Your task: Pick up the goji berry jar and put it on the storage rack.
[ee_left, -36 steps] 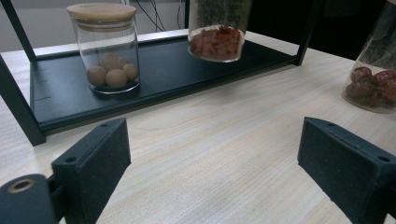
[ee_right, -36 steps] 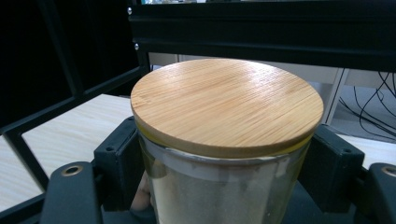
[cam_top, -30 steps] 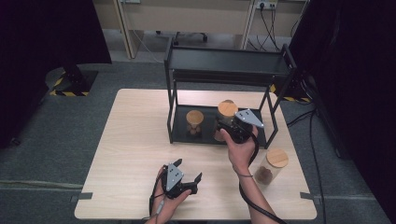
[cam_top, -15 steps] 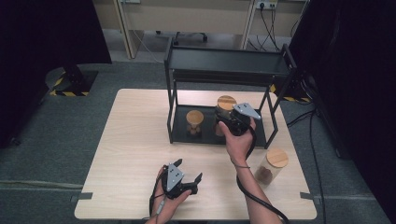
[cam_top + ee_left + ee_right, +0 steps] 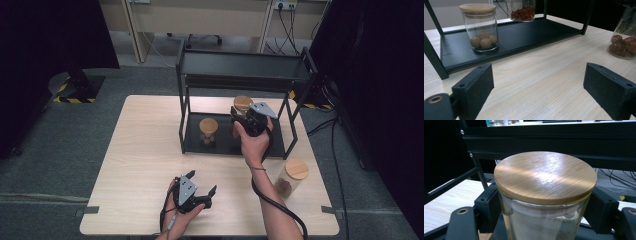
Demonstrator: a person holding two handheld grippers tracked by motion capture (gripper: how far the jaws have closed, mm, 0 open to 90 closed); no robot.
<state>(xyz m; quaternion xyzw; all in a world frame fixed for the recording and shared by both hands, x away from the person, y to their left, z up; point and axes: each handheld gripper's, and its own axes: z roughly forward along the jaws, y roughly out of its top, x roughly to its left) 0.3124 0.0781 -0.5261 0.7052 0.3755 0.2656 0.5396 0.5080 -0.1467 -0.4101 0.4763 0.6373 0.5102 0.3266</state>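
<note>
Gripping just under its wooden lid, the right gripper (image 5: 239,116) clamps the glass jar (image 5: 541,202) over the black rack's (image 5: 240,67) lower shelf, beside the jar of pale balls (image 5: 208,131), seemingly for shelving. Near the rack's front, the left gripper (image 5: 206,194) rests wide open, empty.

The high view looks forward and down from above the person's side, taking in the whole counter (image 5: 145,165) and black rack (image 5: 240,75). The left gripper view sits low over the counter (image 5: 544,82), facing the rack's bottom shelf (image 5: 524,37). The right gripper view is pressed close to a wooden-lidded jar (image 5: 545,176), the rack (image 5: 549,140) just behind. All three share the rack.
</note>
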